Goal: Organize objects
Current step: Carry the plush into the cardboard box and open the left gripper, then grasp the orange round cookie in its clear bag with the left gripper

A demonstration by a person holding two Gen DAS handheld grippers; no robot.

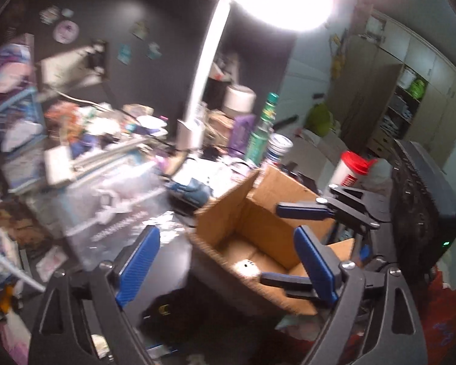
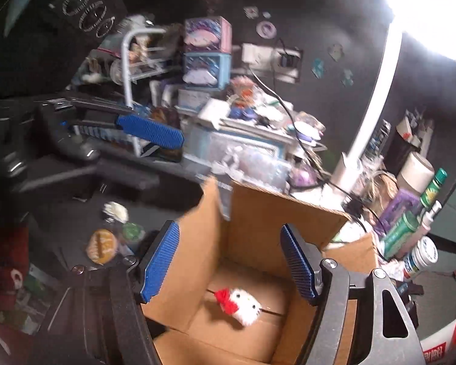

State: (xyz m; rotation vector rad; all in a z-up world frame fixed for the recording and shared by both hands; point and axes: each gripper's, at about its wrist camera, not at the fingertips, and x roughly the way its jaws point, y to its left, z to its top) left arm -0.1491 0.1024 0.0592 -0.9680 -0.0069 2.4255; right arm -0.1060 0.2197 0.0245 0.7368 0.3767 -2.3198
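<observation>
Poised over the open cardboard box (image 2: 258, 228), right gripper (image 2: 231, 264) spread wide and empty, plush cat toy (image 2: 243, 302) lying at six o'clock, seemingly just deposited; left gripper (image 1: 225, 261) likewise parted at nine o'clock.

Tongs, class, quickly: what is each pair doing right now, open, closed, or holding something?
Left tongs: open, holding nothing.
Right tongs: open, empty, above the cardboard box containing the white plush toy.

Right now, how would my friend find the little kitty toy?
Look for the open cardboard box on the messy dark desk, just in front of the white lamp pole. On its floor lies the kitty toy, alone in there. It is a small fluffy white head with a red bow.
</observation>
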